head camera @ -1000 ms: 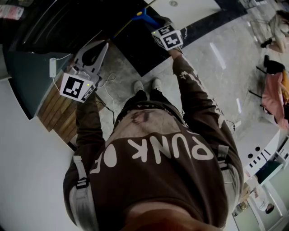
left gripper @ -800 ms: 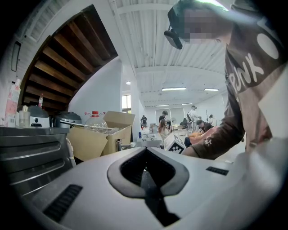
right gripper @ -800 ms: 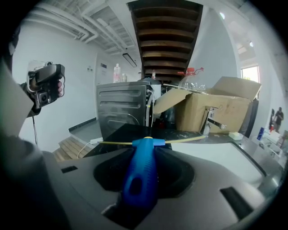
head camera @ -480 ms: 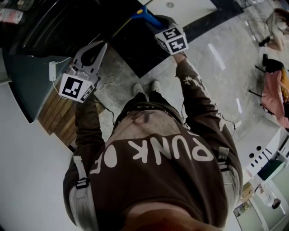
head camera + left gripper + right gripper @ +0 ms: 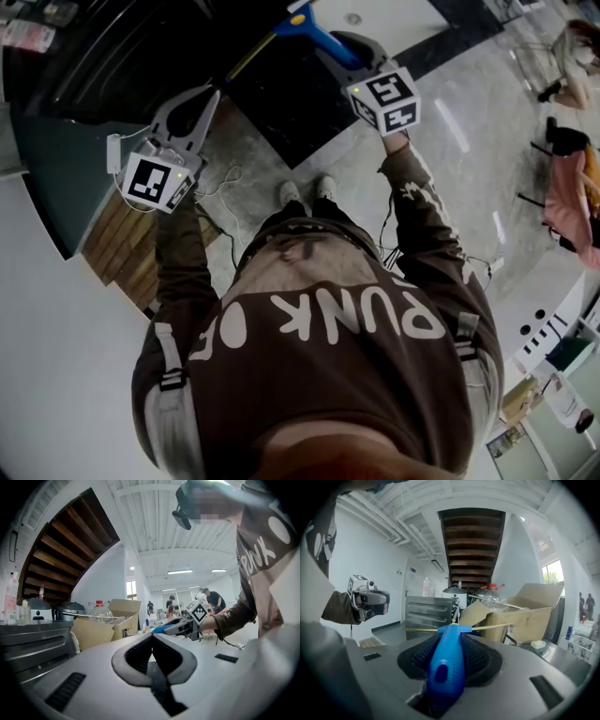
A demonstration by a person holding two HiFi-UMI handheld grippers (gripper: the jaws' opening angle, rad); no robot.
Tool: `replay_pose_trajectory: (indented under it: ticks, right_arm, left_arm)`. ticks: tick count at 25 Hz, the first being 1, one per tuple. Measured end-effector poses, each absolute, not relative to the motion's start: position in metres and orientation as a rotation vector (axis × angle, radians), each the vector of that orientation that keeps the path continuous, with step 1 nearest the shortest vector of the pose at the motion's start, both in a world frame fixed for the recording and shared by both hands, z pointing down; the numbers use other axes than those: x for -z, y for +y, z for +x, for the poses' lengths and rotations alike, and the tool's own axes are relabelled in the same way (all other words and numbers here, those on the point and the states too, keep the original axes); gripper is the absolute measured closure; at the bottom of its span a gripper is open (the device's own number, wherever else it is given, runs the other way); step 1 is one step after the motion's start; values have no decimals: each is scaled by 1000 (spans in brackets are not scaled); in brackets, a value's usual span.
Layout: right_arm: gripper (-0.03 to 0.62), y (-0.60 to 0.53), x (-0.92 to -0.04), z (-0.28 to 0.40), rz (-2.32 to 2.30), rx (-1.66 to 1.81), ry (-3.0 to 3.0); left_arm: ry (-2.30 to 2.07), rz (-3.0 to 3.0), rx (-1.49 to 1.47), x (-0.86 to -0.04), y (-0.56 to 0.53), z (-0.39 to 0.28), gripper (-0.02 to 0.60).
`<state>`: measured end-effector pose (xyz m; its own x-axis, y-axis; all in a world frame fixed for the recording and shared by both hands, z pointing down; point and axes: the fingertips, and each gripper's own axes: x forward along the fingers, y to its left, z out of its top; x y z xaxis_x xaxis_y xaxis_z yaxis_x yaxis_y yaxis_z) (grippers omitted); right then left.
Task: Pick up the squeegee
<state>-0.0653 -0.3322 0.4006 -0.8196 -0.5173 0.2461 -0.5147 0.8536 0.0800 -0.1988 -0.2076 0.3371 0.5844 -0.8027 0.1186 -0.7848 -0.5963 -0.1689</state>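
At the left, our left gripper (image 5: 208,98) is held out over the edge of a dark counter (image 5: 56,178). From the head view alone we could not judge its tongs. The left gripper view settles it: the left gripper (image 5: 151,639) has its tips pressed together with nothing between them. That view also looks across to the right gripper (image 5: 176,626) and a sliver of blue, the squeegee (image 5: 157,630).

Further right in the head view, the right gripper (image 5: 330,44) carries the squeegee (image 5: 314,36) near the top of the frame, but its body hides the grip. The right gripper view shows what is hidden there: the tongs of the right gripper (image 5: 451,644) pinch the blue handle of the squeegee (image 5: 447,665).

The handle's long axis runs along the jaws and points away from us. The thin yellowish blade crosses its far end, about level, in front of a cardboard box (image 5: 525,613).
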Motion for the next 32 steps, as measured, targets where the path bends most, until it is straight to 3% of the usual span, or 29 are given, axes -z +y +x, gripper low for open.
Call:
replay_pose_trajectory:
  ticks: [32]
  right_arm:
    - [439, -244, -302, -11, 604, 175, -3091]
  left_arm:
    - [1367, -2637, 285, -304, -205, -207, 580]
